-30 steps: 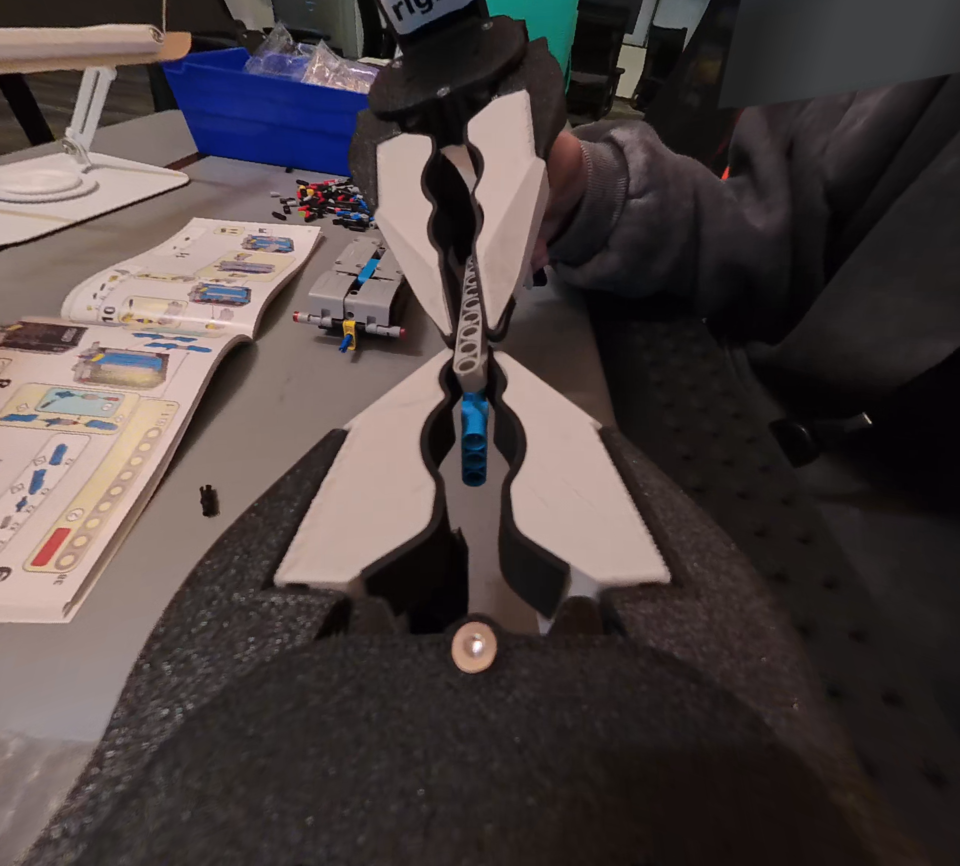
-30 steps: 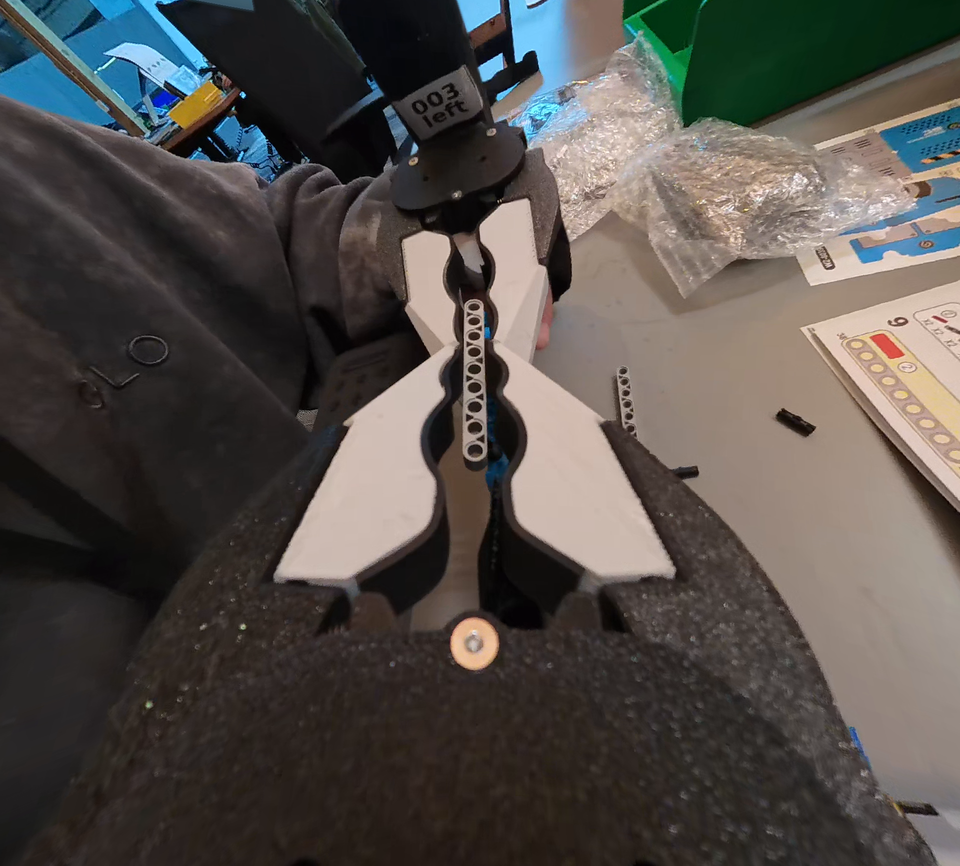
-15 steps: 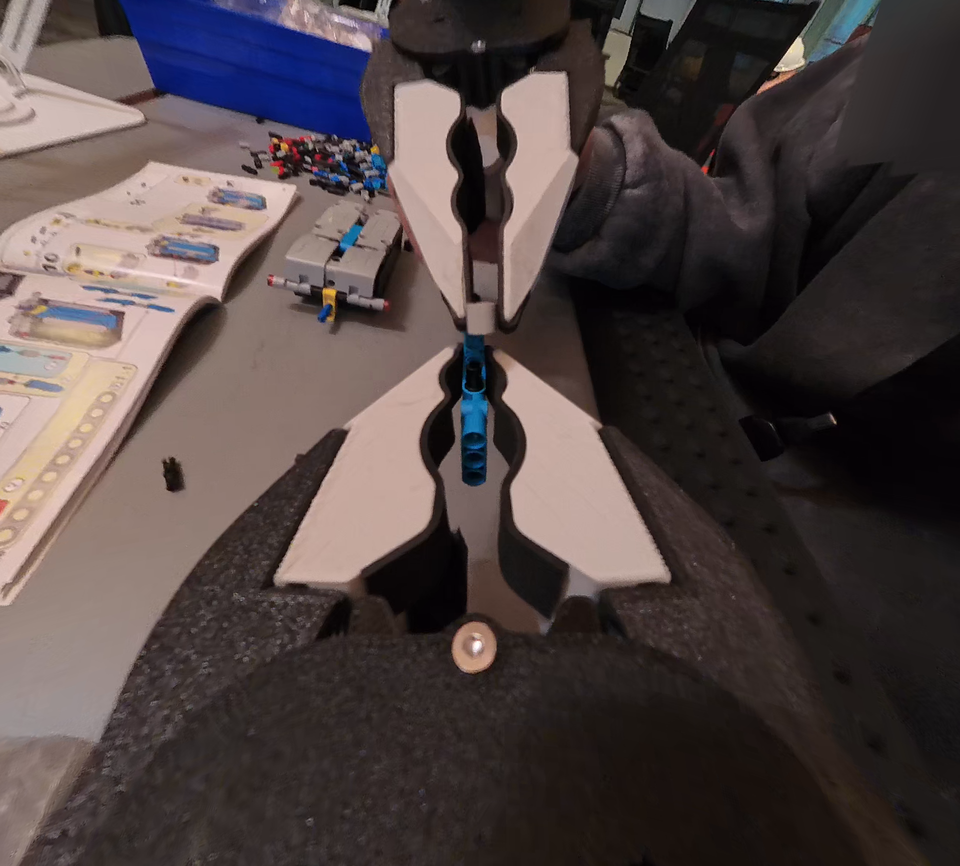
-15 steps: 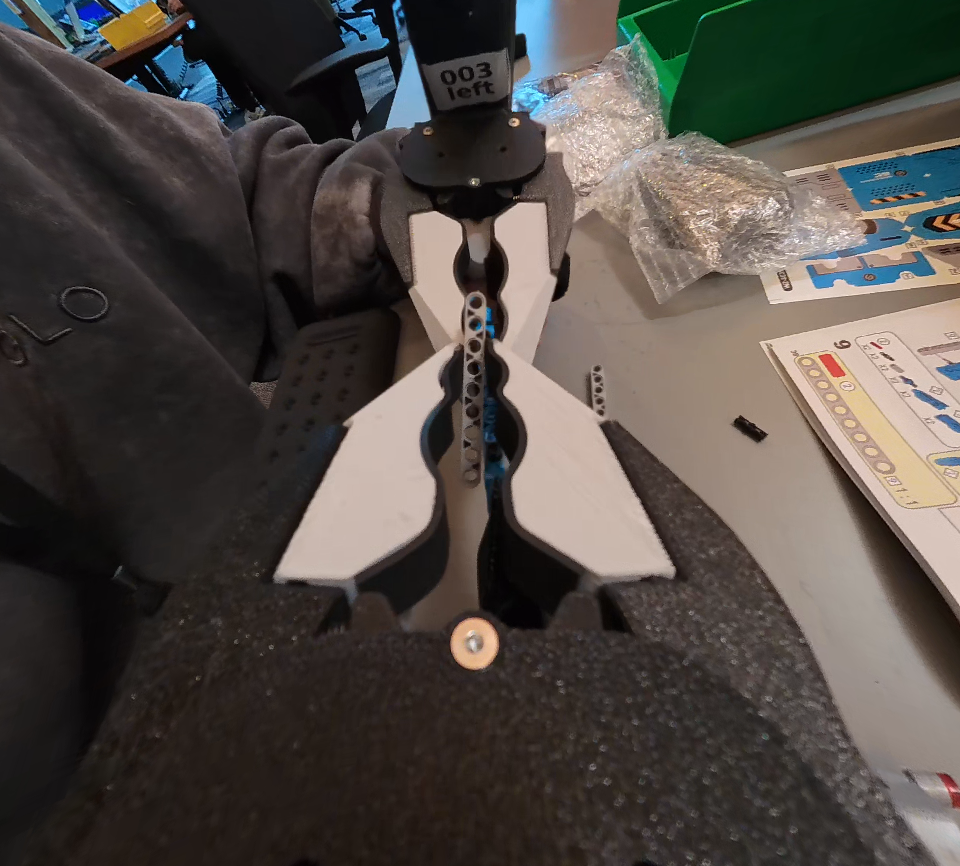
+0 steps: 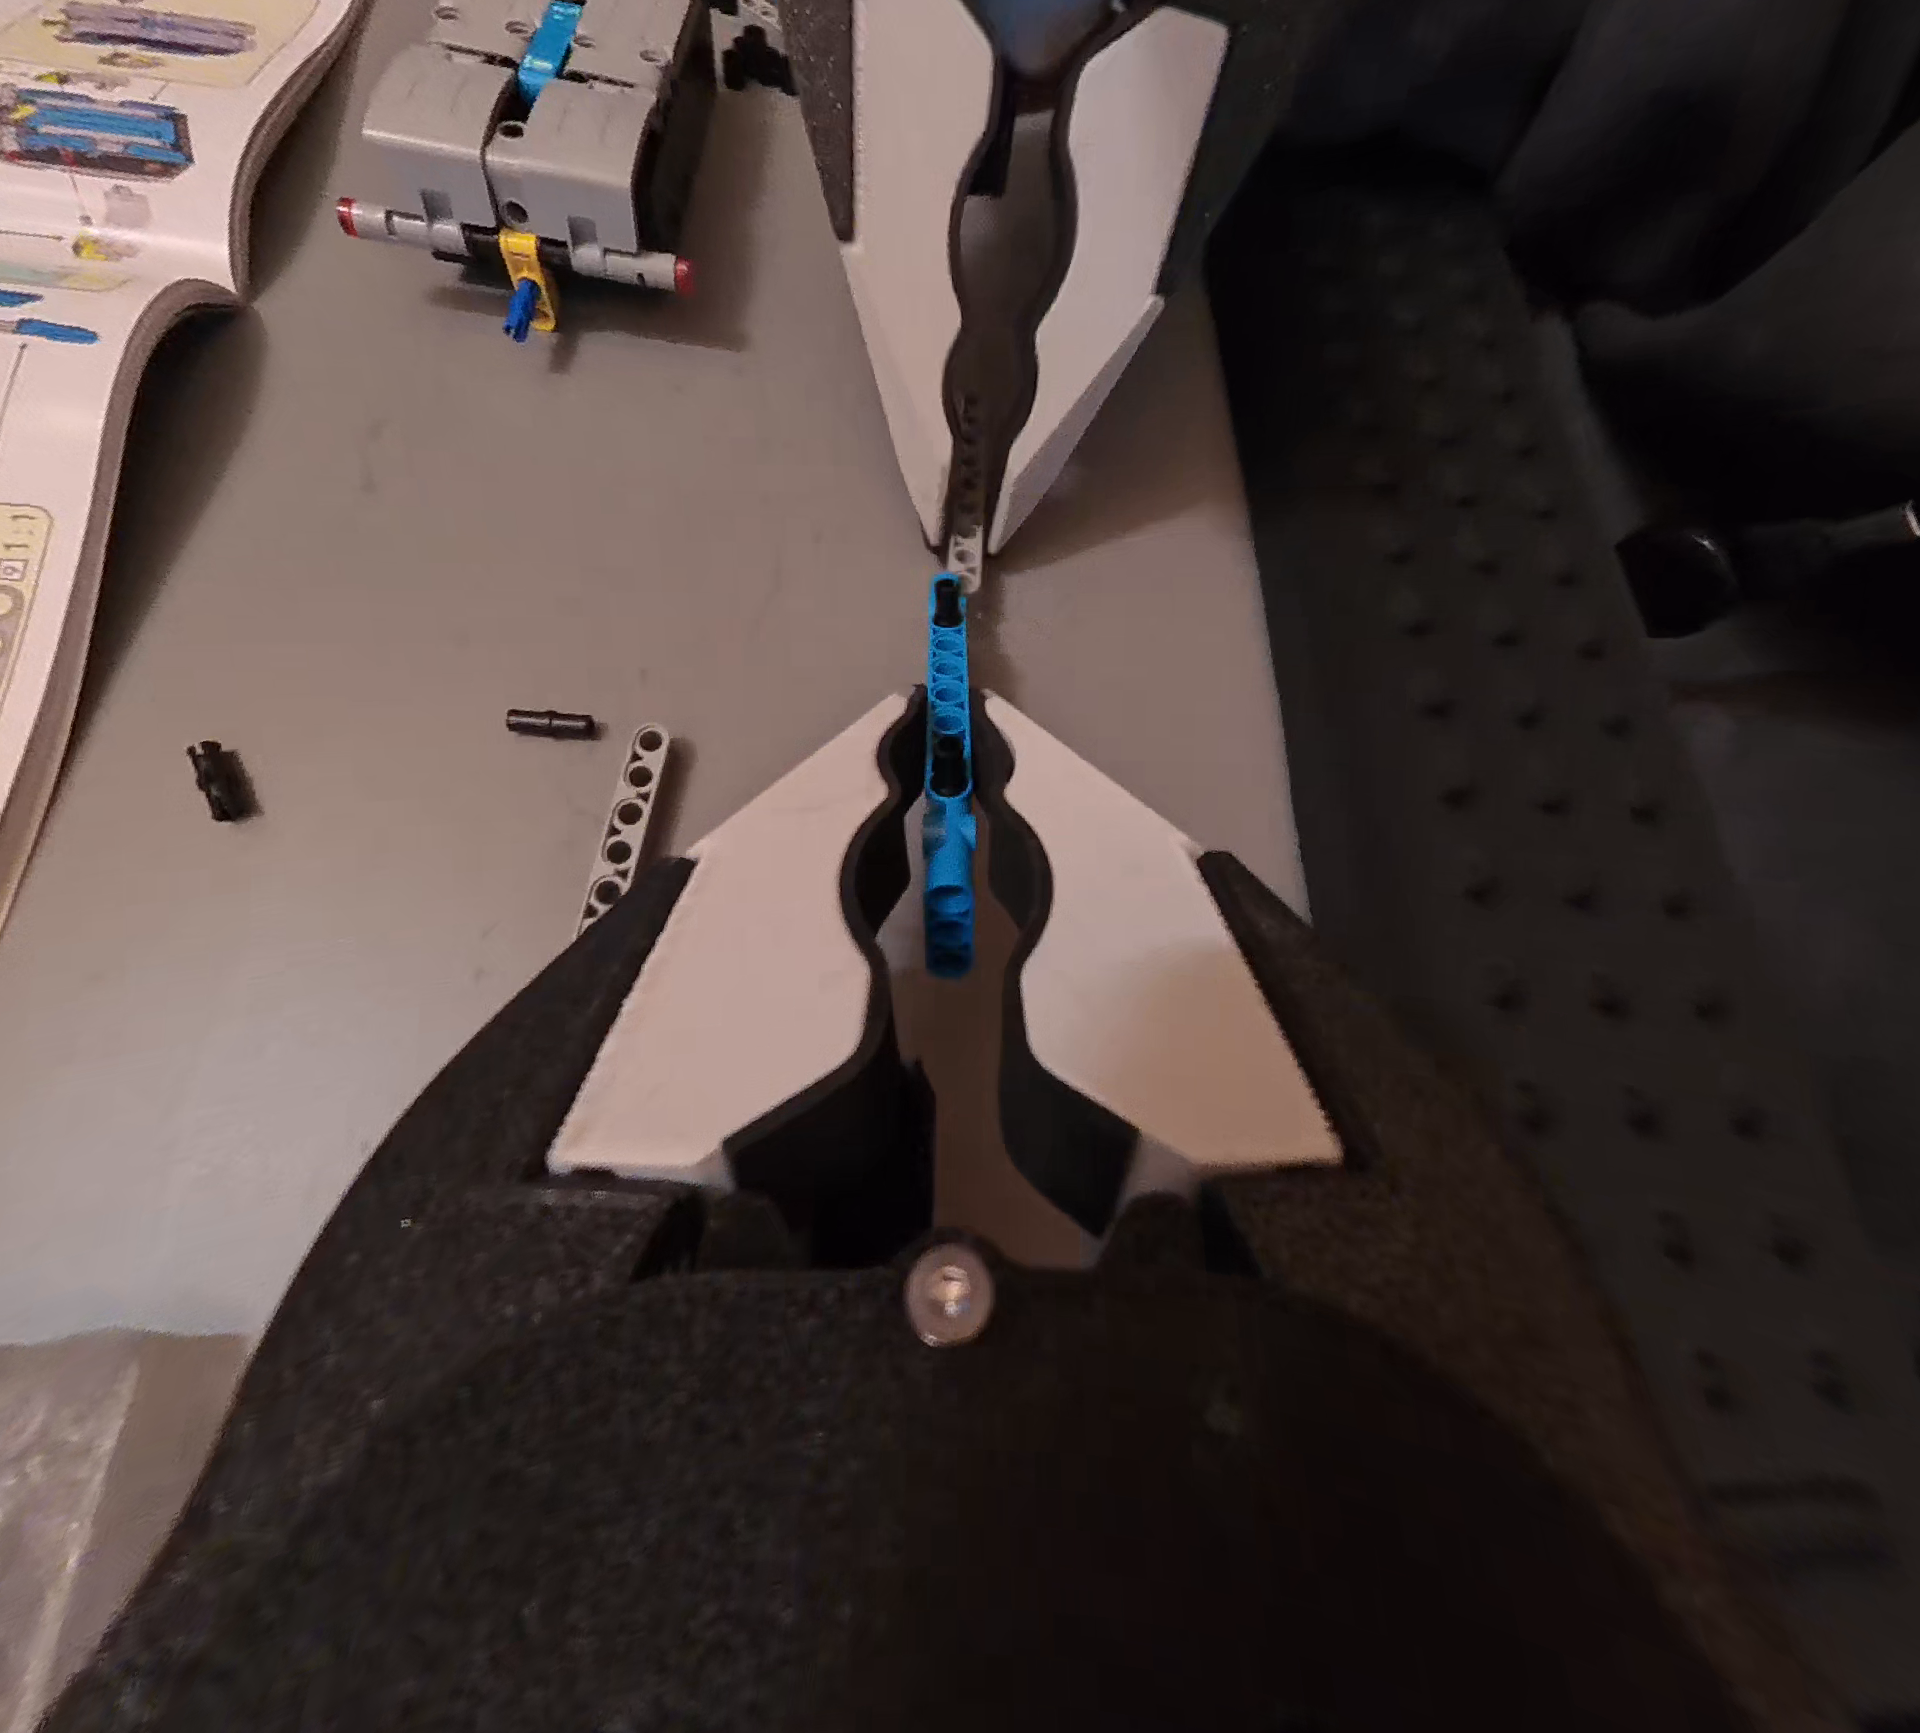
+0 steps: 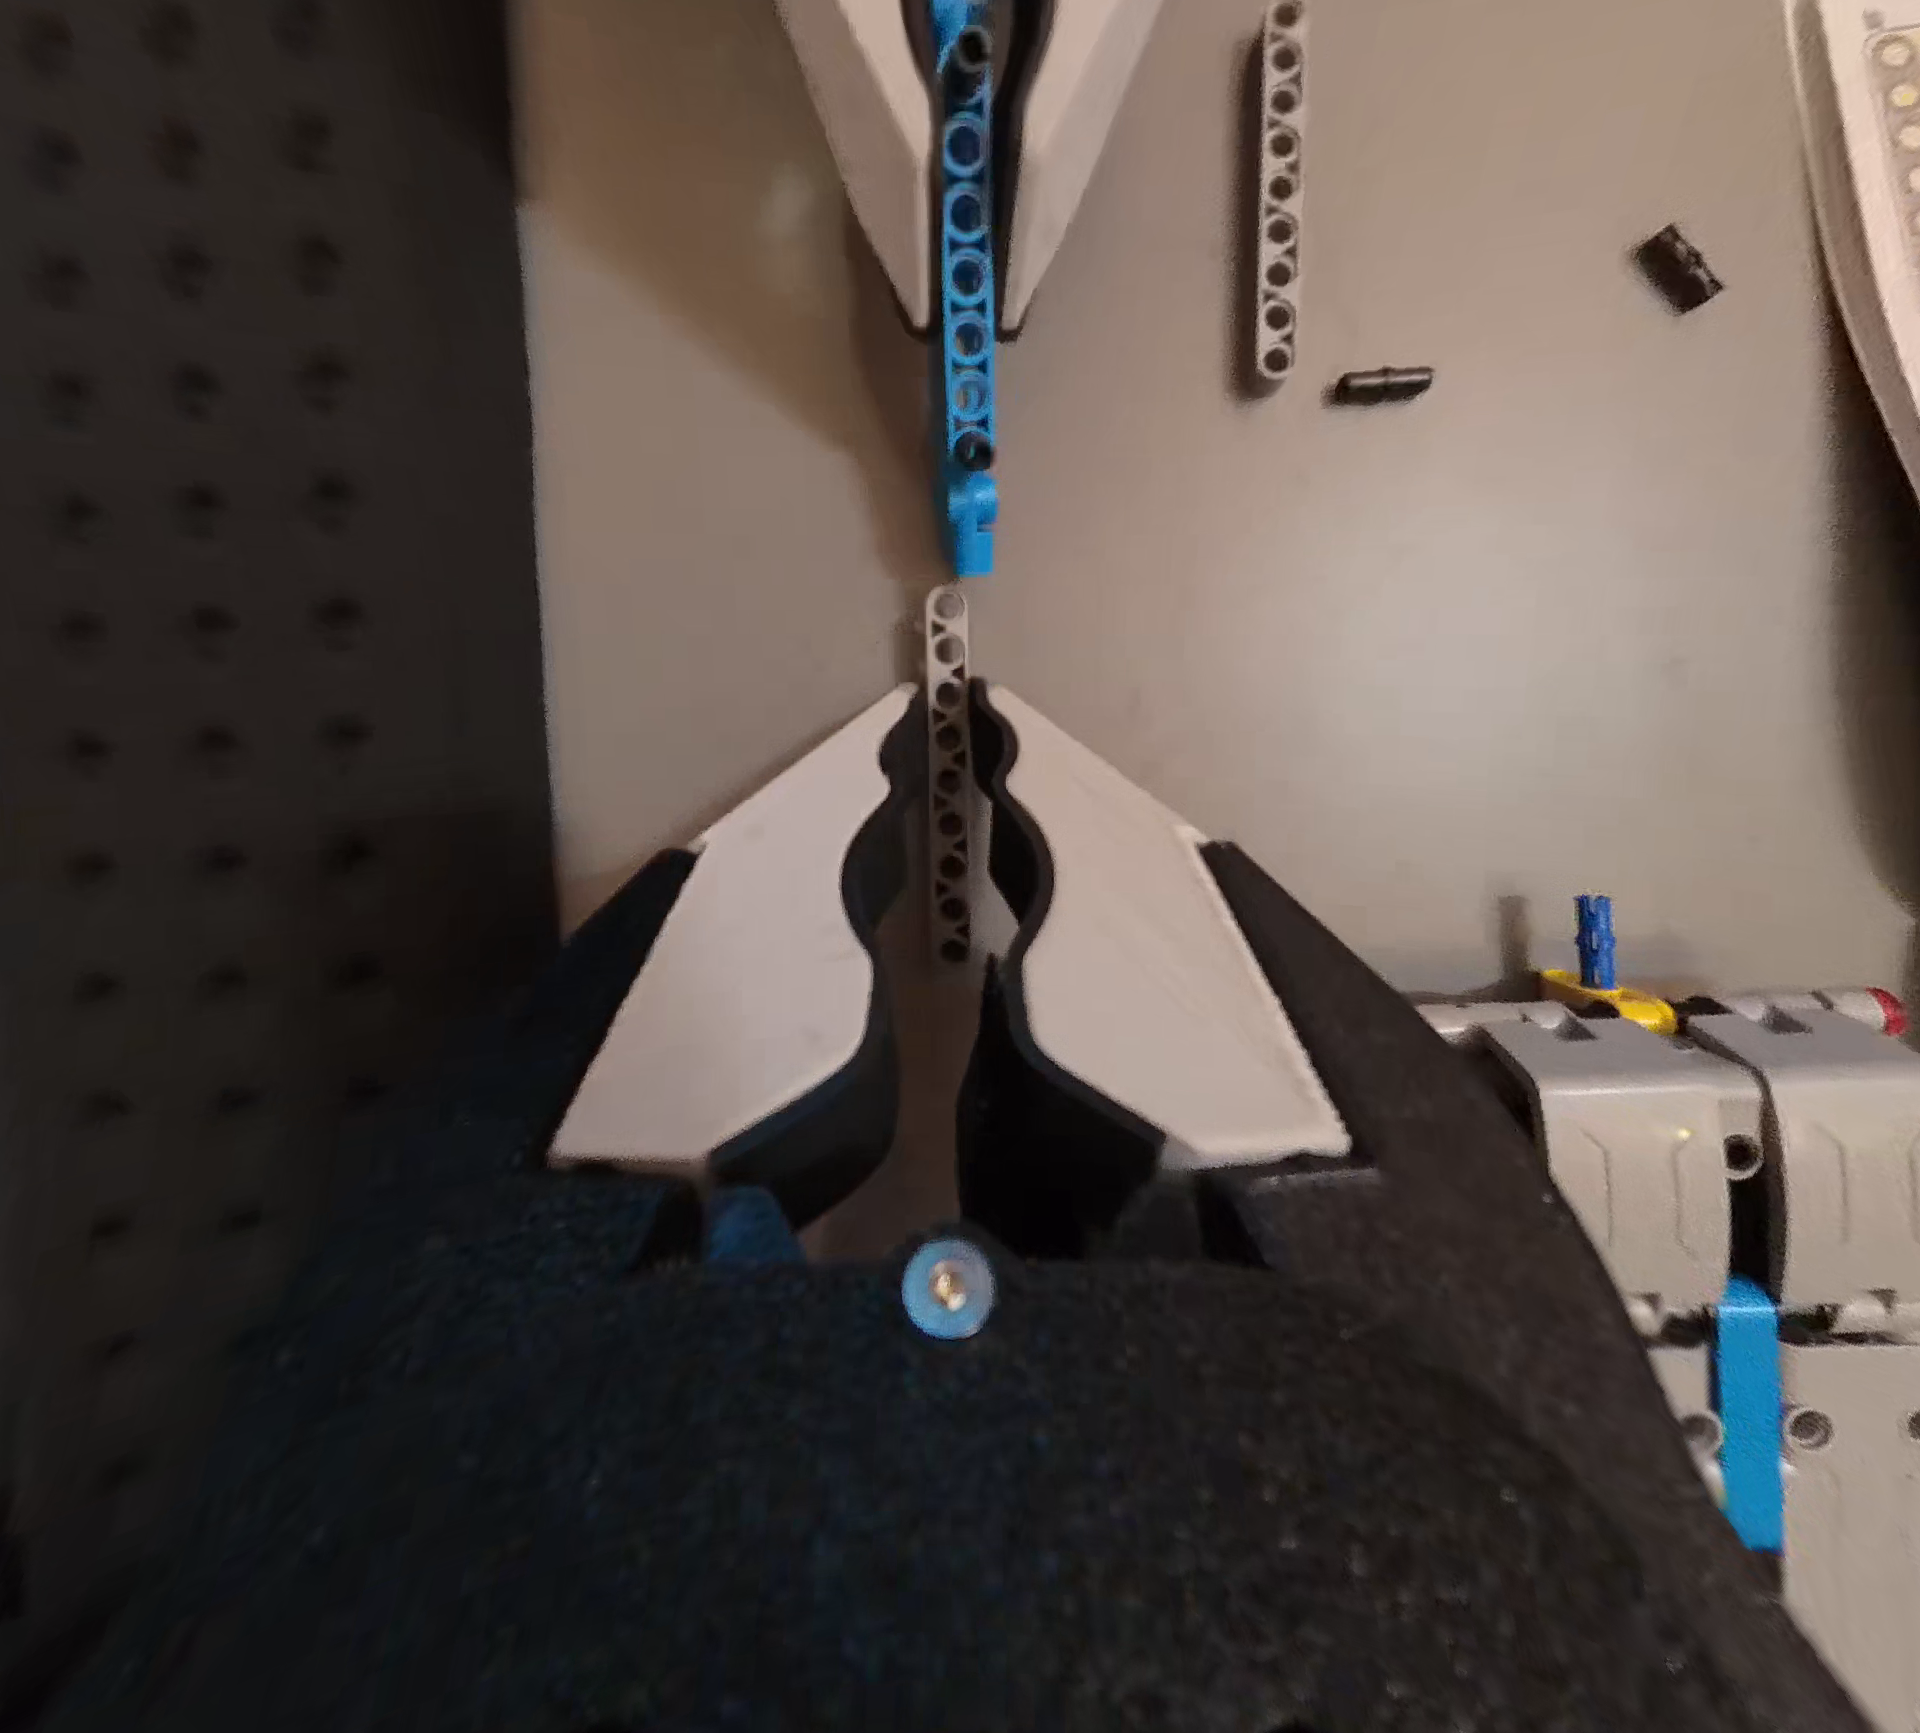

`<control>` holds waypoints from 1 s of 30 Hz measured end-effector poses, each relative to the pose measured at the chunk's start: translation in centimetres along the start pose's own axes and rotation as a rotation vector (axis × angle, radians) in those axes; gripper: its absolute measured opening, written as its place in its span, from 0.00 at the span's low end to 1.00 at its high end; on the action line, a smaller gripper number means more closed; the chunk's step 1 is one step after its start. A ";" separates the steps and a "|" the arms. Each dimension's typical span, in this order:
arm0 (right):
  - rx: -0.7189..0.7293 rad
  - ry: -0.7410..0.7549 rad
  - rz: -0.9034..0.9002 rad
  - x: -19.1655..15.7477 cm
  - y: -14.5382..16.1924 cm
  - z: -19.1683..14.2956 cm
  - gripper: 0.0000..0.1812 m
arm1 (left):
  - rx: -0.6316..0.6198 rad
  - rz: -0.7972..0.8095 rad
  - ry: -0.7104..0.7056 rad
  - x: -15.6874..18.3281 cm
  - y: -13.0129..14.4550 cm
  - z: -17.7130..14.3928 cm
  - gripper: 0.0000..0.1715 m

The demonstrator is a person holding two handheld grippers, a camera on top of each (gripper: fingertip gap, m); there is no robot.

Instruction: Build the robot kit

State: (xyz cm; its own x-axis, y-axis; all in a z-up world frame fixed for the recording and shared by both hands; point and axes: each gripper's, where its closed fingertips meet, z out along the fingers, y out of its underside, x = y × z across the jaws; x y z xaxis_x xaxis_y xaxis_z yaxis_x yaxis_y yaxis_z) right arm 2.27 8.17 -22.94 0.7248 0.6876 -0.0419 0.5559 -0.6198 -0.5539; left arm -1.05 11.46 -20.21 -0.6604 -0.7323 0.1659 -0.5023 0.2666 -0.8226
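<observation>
Nearby, loose grey beam (image 5: 627, 826), black pins (image 5: 551, 724).

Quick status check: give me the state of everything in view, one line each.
Left gripper: shut on blue beam.
Right gripper: shut on grey beam.
Beam tips: facing, small gap.
Spare grey beam: flat on table.
Booklet: open.
</observation>
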 end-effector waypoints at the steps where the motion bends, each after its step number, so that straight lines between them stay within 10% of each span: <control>1: 0.003 0.013 0.010 0.3 0.1 0.0 0.04 | -0.001 -0.006 0.000 0.0 0.0 0.0 0.04; 10: 0.261 0.296 -0.068 1.8 -5.4 -0.5 0.28 | 0.131 -0.437 0.147 -0.9 -1.4 -1.0 0.03; 17: 0.162 0.538 -0.180 2.8 -5.8 0.2 0.24 | 0.224 -0.616 0.244 -1.1 -2.5 -1.9 0.03; 30: 0.707 0.484 0.547 7.1 -9.2 -5.8 0.23 | 0.752 -0.485 0.002 -4.1 -8.6 -5.4 0.20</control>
State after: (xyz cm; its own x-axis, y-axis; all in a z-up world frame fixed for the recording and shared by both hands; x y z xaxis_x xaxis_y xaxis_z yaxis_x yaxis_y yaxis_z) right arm 4.66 16.57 -13.25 0.9818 0.0526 -0.1826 -0.1555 -0.3302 -0.9310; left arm 3.00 15.57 -10.84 -0.4720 -0.6562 0.5888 -0.2286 -0.5539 -0.8006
